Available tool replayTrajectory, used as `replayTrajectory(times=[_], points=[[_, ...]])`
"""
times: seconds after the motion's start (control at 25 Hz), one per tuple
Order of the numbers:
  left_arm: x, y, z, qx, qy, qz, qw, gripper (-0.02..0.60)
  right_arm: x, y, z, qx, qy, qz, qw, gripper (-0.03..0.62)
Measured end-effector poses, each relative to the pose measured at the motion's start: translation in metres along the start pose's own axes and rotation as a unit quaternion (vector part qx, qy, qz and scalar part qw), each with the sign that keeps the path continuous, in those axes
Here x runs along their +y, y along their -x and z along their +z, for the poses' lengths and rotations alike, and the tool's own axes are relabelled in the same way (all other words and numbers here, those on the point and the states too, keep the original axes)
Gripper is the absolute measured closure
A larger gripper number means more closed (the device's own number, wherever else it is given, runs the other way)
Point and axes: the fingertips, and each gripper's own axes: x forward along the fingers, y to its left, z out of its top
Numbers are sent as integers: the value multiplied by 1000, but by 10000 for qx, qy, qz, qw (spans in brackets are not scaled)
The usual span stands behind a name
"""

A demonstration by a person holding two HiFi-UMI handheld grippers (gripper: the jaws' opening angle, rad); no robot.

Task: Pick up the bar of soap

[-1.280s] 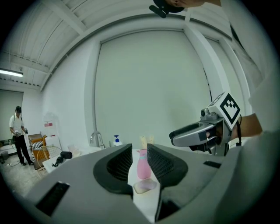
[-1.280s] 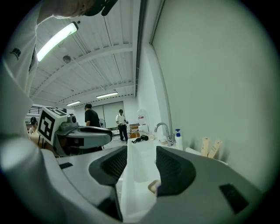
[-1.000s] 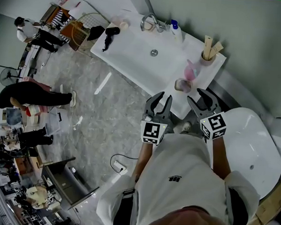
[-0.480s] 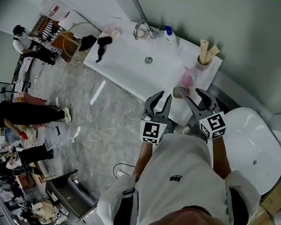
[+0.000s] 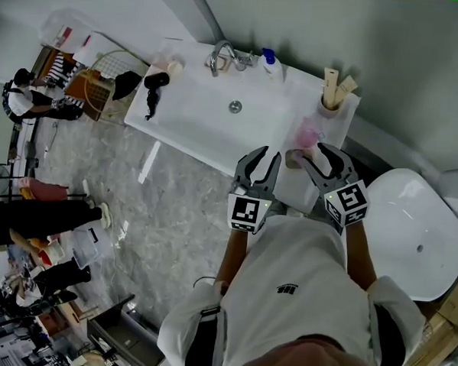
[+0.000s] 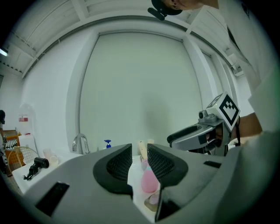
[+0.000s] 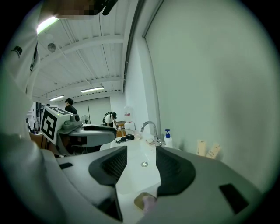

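Soap (image 7: 150,140), I think, lies at the back edge of the sink (image 5: 194,115) by the tap (image 5: 218,55). The left gripper (image 5: 259,158) is narrowly parted and the right gripper (image 5: 320,154) wider, both empty. Reaching across may knock the pink cup (image 5: 306,133) near the right edge.

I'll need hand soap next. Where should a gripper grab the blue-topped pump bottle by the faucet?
Take the pump bottle by its pale body under the blue pump, coming from the basin side. It stands upright by the back wall, and the faucet crowds one side, so the front looks clearest.
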Motion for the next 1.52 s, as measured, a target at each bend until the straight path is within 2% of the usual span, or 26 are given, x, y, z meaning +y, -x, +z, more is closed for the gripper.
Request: replayTrajectory(times=[0.36, 0.64, 0.92, 1.04, 1.24, 1.4, 1.52], points=[[37, -19, -6, -24, 72, -460, 9989, 469, -2, -35, 7, 139, -52, -387, 9991, 376], [50, -38, -9, -5, 133, -1045, 9944, 469, -8, -43, 7, 324, -154, -924, 9951, 376], [54, -61, -11, -136, 225, -1635, 9862, 469, -19, -43, 7, 441, -235, -1551, 9866, 376], [51, -68, -20, -15, 206, -1907, 9814, 469, -22, -38, 0, 512, -307, -1805, 9818, 376], [41, -80, -25, -44, 220, -2305, 9728, 469, -26, -25, -9, 662, -417, -2209, 9722, 376], [35, -85, -32, -13, 233, -2445, 9694, 469, -27, -23, -12, 730, -429, -2302, 9695, 376], [31, -87, -39, 86, 258, -2384, 9708, 469, -30, -26, -18, 806, -406, -2187, 9716, 376]])
